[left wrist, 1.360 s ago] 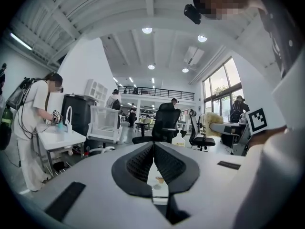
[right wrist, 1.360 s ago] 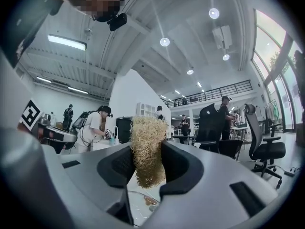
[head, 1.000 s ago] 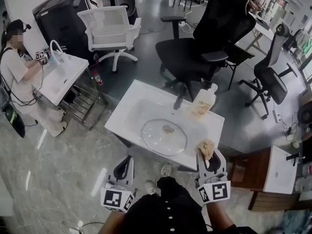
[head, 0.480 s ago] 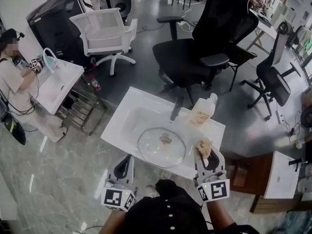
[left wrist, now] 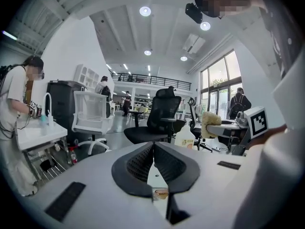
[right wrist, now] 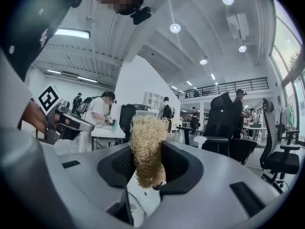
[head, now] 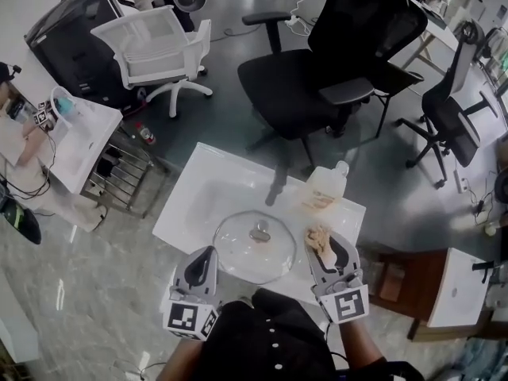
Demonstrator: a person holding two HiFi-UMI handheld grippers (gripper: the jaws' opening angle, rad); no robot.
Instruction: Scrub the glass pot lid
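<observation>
Hovering just right of the glass pot lid [head: 254, 248], the right gripper [head: 322, 244] is clamped on a straw-coloured scrubber [head: 316, 236]. The lid lies flat in the white sink [head: 190, 205]. Left gripper [head: 205, 258], pinched shut and empty, sits just left of the lid; the scrubber looks closer.

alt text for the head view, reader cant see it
Seen from above, a glass pot lid lies in a white sink between two handheld grippers. The right gripper grips a tan fibrous scrubber; the left gripper is shut and empty. A soap bottle stands beyond the lid.
</observation>
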